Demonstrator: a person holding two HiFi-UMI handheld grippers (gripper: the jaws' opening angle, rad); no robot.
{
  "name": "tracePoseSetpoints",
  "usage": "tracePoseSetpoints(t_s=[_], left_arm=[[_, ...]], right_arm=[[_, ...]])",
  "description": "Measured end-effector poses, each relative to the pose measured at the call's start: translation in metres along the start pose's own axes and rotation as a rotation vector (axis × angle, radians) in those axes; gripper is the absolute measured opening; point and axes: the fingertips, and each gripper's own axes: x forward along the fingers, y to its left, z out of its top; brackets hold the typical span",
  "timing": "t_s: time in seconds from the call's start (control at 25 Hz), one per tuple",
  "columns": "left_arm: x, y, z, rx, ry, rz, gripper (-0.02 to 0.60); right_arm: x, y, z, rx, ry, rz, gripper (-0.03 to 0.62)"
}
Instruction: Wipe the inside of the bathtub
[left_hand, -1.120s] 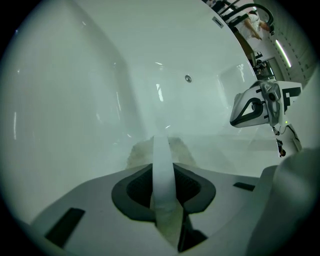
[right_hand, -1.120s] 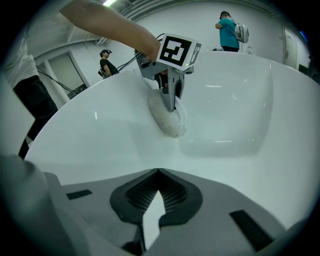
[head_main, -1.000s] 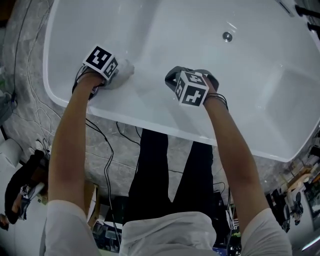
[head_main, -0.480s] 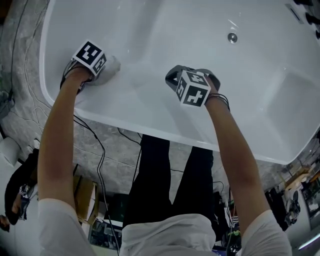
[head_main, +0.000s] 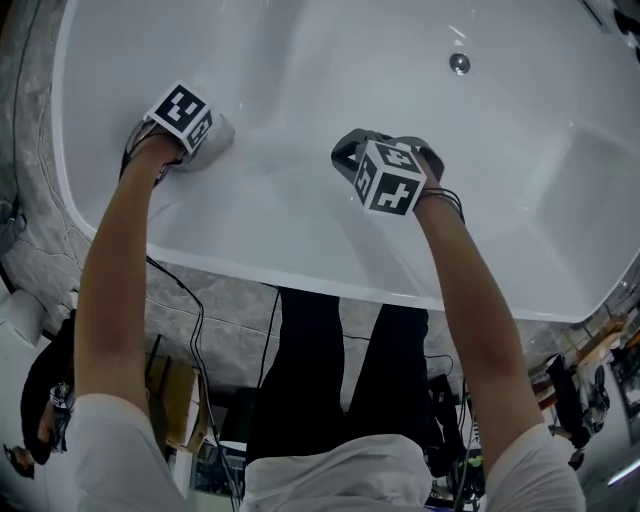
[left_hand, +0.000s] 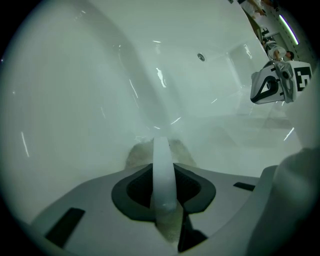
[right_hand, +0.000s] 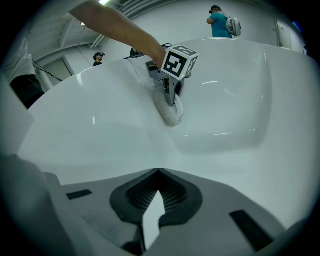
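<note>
Against the bathtub's (head_main: 330, 60) left-end wall, left gripper (head_main: 208, 140) pinches a cloth (head_main: 222, 128): press flat, overlap strokes; right gripper (head_main: 347, 152), jaws together, empty

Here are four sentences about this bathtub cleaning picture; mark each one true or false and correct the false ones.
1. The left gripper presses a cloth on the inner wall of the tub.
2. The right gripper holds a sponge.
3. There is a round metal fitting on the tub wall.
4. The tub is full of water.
1. True. The left gripper is shut on a pale cloth that lies against the bathtub inner wall.
2. False. The right gripper has its jaws together and nothing between them; no sponge is in view.
3. True. The round metal fitting sits on the far wall.
4. False. The bare white inside of the bathtub shows; no standing water is visible.
</note>
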Motion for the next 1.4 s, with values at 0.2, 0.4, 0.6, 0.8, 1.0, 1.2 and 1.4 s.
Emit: tracePoseSetpoints(t_s=[0.2, 0.4, 0.6, 0.8, 1.0, 1.2, 1.4], left_arm=[[0.027, -0.002, 0.019, 0.013, 0.007, 0.006, 0.092], [0.049, -0.001, 0.023, 0.011, -0.003, 0.015, 0.092], [0.07, -0.01, 0.044, -0.001, -0.01, 0.025, 0.092], [0.093, -0.023, 0.066, 0.024, 0.004, 0.034, 0.092], [0.09, -0.035, 0.077, 0.042, 0.001, 0.045, 0.092], [0.088, -0.051, 0.09, 0.055, 0.002, 0.037, 0.092], [0.093, -0.071, 0.103, 0.057, -0.003, 0.011, 0.092]], right_arm=[[0.007, 0.0, -0.018, 0.021, -0.016, 0.001, 0.018], [0.018, 0.007, -0.035, 0.015, 0.007, 0.003, 0.018], [0.013, 0.002, -0.062, 0.035, 0.006, -0.014, 0.018], [0.011, -0.003, -0.091, 0.07, 0.0, -0.031, 0.018], [-0.001, -0.002, -0.104, 0.085, 0.001, -0.043, 0.018], [-0.016, -0.003, -0.111, 0.098, -0.005, -0.055, 0.018], [-0.023, 0.0, -0.126, 0.116, -0.004, -0.065, 0.018]])
